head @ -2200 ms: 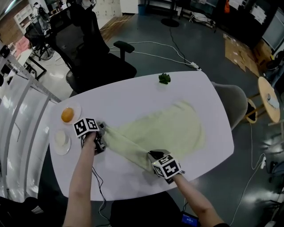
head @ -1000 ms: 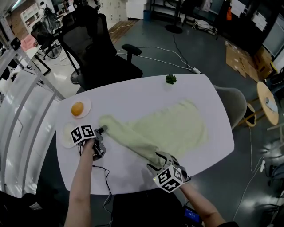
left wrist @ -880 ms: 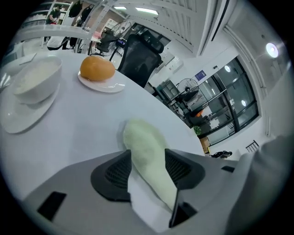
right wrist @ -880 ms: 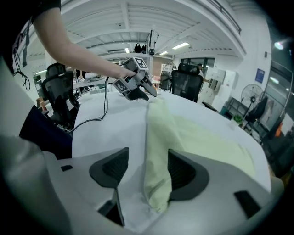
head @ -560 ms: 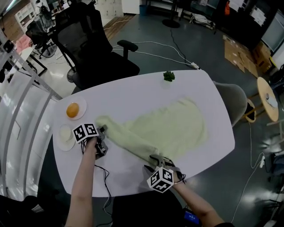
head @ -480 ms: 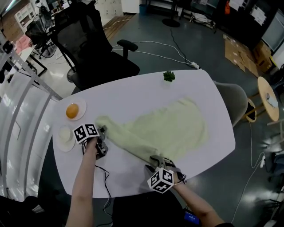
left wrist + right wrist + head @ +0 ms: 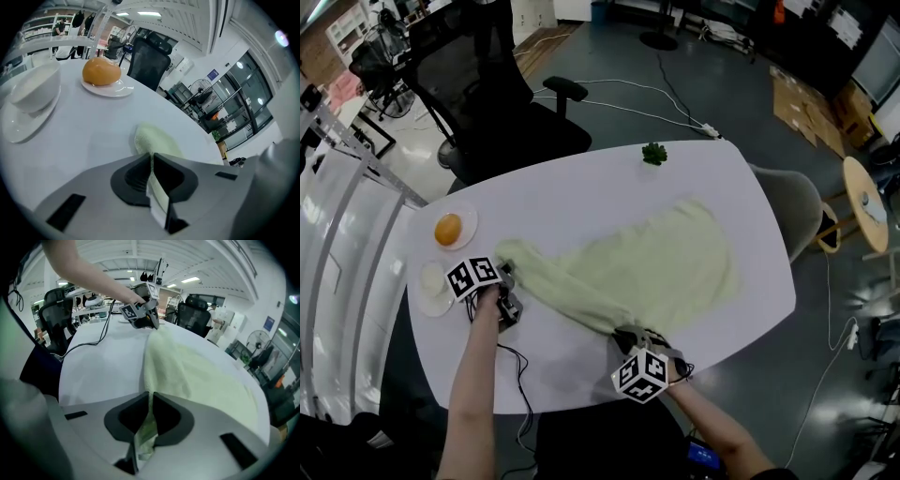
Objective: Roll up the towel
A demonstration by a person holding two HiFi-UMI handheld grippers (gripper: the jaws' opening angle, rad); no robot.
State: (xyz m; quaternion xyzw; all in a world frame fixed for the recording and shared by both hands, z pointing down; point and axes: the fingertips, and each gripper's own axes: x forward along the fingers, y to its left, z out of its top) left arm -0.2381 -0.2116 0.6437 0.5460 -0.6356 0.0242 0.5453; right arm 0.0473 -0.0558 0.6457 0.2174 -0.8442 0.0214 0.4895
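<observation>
1. Green-tinged, pale and soft, the towel (image 7: 656, 262) lies across the middle of the white surface (image 7: 581, 192). Its far part is spread flat, and its near edge is gathered into a loose ridge running between the two tools.
2. The left tool (image 7: 508, 302) has its jaws together on the left end of that ridge. The left gripper view shows a thin fold of cloth pinched between the pads.
3. The right tool (image 7: 630, 337) is closing on the right end, near the front edge of the surface, and bunched cloth is already squeezed between its jaws.
4. The towel looks light and limp, with no stiffness of its own. It will probably sag between the two holds and bunch rather than crease cleanly.
5. Its nap should grip the pads well, so slipping seems unlikely, though a pinch of only one layer could pull free.
6. The two ends of the near edge, well apart as now, look like the best places to hold it, since they keep the roll even.
7. The towel itself cannot break, but a bowl (image 7: 432, 278) and a small plate (image 7: 467, 221) sit just beside the left tool.
</observation>
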